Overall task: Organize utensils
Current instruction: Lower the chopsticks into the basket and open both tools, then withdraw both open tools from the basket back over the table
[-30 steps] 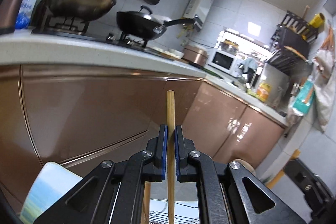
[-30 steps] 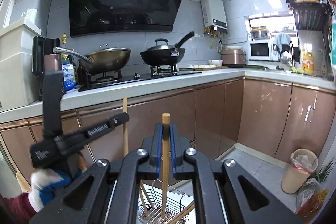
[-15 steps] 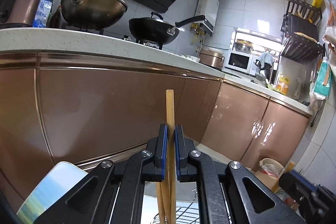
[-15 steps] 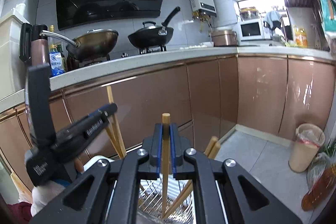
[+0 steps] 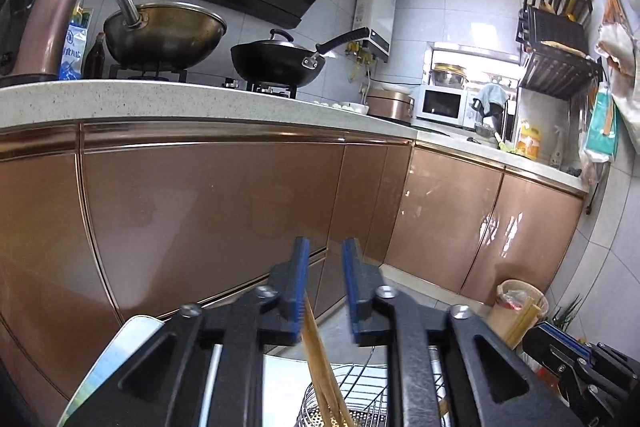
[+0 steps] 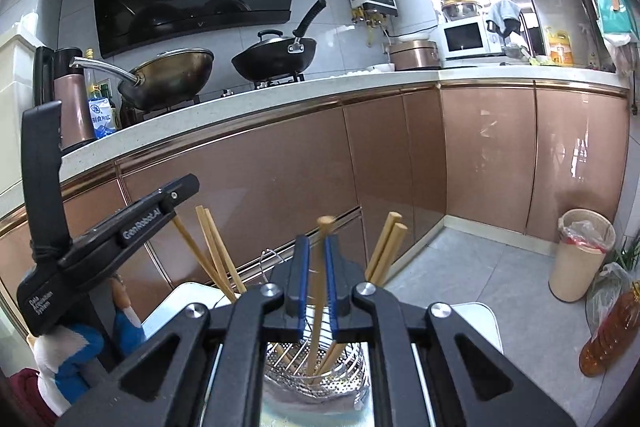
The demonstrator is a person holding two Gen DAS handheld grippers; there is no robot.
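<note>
Left wrist view
Left gripper (image 5: 325, 287): jaws just opened to a narrow gap; blue pads apart, gripping nothing.
Chopstick below (image 5: 320, 351): loose, leaning left, top end by the left pad, lower end down in the wire basket (image 5: 360, 399).
Around the basket: brown cabinet doors (image 5: 208, 219) behind; countertop (image 5: 200, 103) above them with a brass-coloured wok (image 5: 168, 35) and a black wok (image 5: 276, 61); bin (image 5: 516, 307) to the right on the floor.
Right gripper, seen from here (image 5: 576, 359): dark body at the lower right edge, to the right of the basket.

Right wrist view
Right gripper (image 6: 316, 283): jaws nearly shut, clamped on one upright chopstick (image 6: 320, 267); its top pokes above the pads, its lower end reaches into the basket (image 6: 316, 371).
Other chopsticks (image 6: 216, 251): already standing in the basket, leaning left and right of the held one.
Left gripper, seen from here (image 6: 188, 187): left of the basket, above the left-leaning sticks.
Writing: "GenRobot.AI" along that gripper's finger; "Data Acquisition System" on its body.
</note>
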